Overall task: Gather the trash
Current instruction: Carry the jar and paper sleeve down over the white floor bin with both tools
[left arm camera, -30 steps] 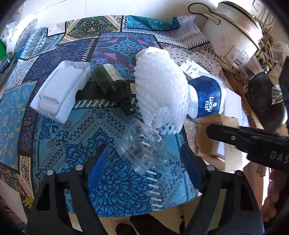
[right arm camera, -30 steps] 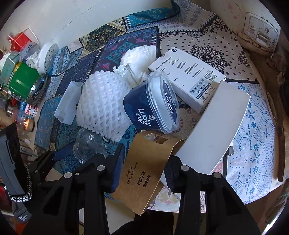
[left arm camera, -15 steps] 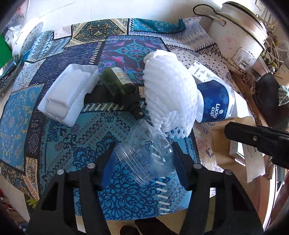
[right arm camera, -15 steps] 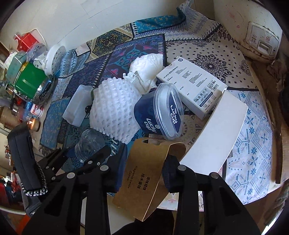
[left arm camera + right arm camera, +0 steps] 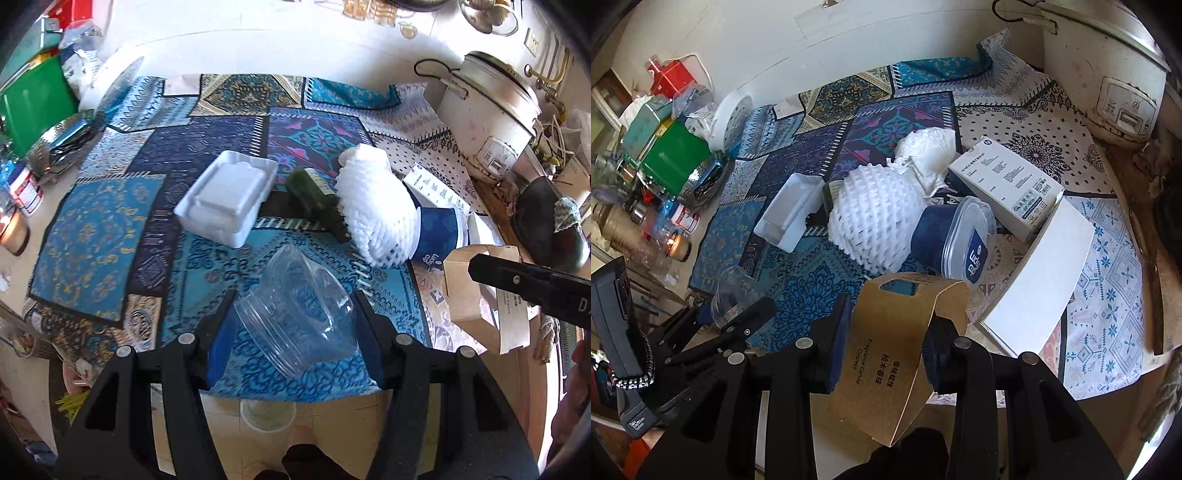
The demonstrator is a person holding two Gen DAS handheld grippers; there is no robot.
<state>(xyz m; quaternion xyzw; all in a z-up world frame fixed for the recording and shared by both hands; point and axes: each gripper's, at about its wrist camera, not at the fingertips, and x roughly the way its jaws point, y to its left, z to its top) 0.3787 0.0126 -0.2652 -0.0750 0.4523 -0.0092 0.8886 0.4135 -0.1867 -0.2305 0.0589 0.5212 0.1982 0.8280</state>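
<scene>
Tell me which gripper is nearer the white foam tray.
Left. The left gripper, clamped on the clear plastic cup, sits just in front of the white foam tray. The right gripper, holding the brown cardboard sleeve, is farther off, past the foam net.

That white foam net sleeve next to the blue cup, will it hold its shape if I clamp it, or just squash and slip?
The white foam net sleeve will likely squash: its open mesh looks soft and hollow. It is probably very light, so a nudge may skid it into the blue cup beside it. Its rounded, bulging form might roll a little on the patterned cloth.
</scene>
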